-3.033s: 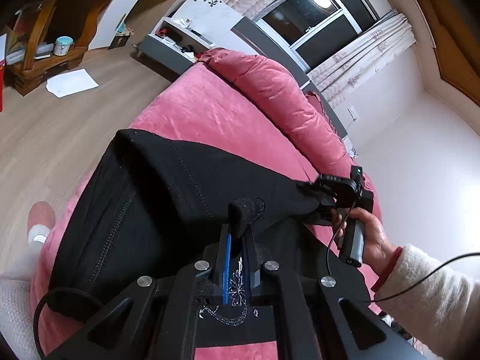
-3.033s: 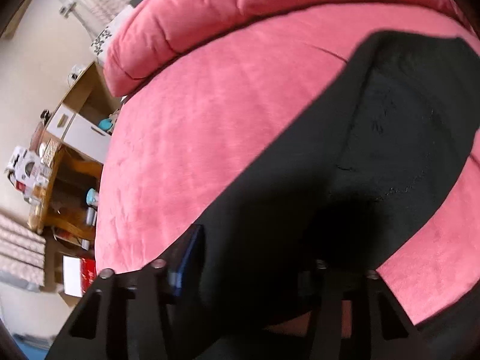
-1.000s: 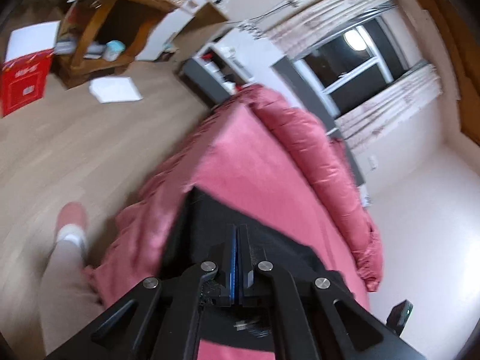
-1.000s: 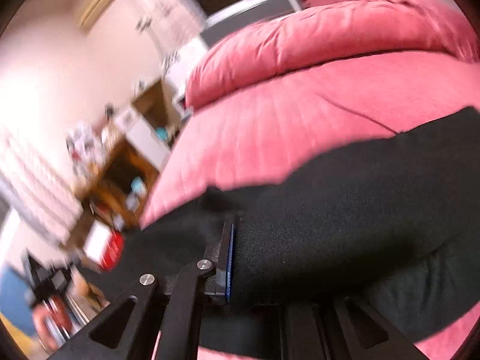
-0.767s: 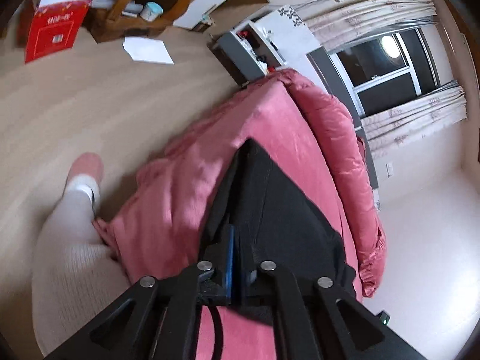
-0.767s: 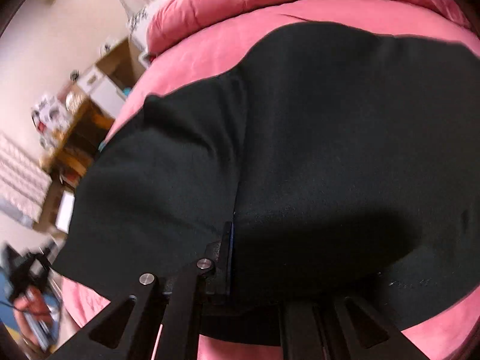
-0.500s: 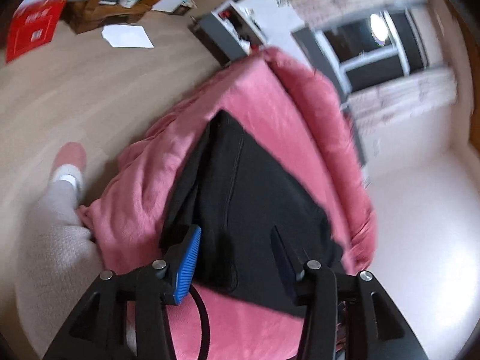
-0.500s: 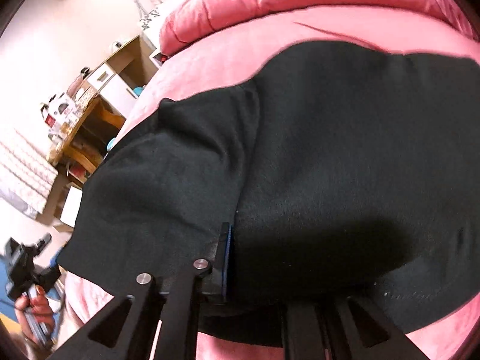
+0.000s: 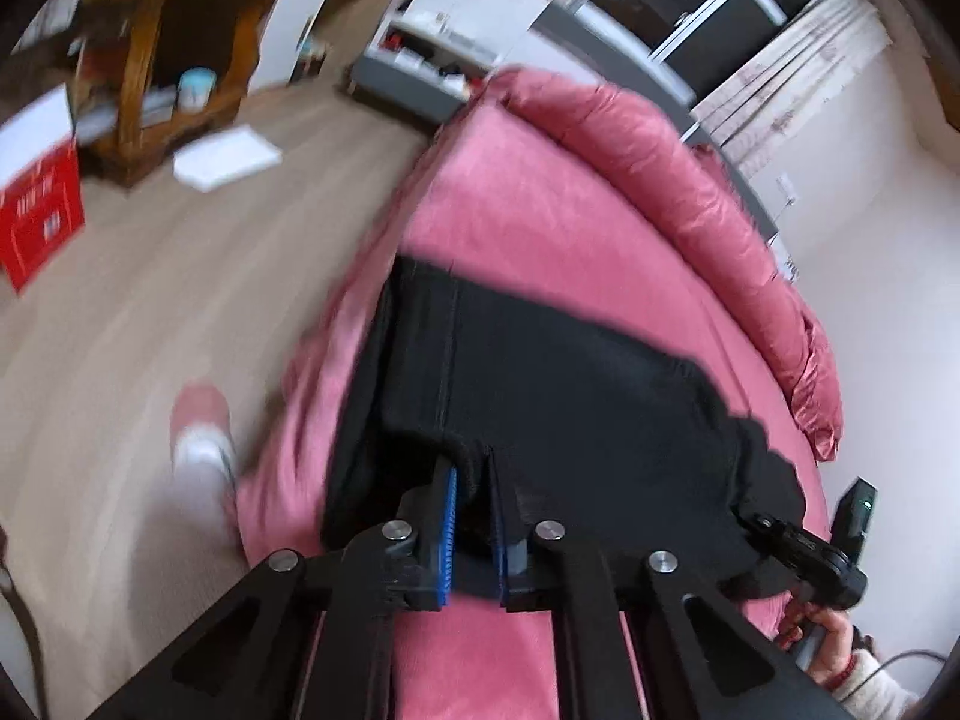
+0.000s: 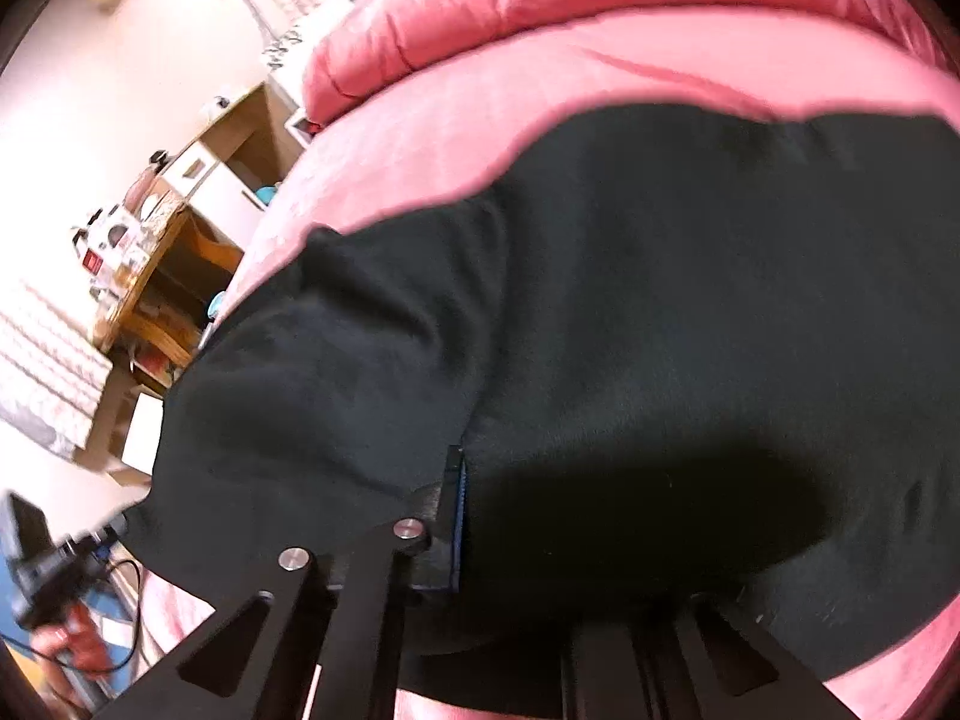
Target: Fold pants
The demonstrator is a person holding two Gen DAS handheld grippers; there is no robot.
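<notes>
A pair of black pants point(image 9: 558, 384) lies spread across a pink bed cover point(image 9: 540, 228), close to the near edge of the bed, seen through 2 fisheye cameras, 1 on each handheld claw. In the left wrist view, the left gripper point(image 9: 473, 525) has its 2 blue-lined fingers drawn narrow, with a bunched ridge of the black cloth pinched between them at the near hem. At the lower right of that view, a hand point(image 9: 822, 654) in a cream sleeve holds the right gripper point(image 9: 759, 519) against the far corner of the same near edge. In the right wrist view, black fabric drapes over and hides 1 of the right claw's fingers; only 1 blue pad edge point(image 10: 459, 525) shows, pressed tight into the cloth, so this claw is clamped on the pants too. The garment looks light, soft and fully limp: it sags and creases wherever it is not supported, and its matte knit surface appears grippy rather than slick, with nothing fragile about it. A stitched seam point(image 9: 447, 354) runs along its length and gives a slightly firmer line. The best holds are probably the 2 corners of 1 edge, as now, since a hold in the middle would likely let both sides droop and spoil the fold.
</notes>
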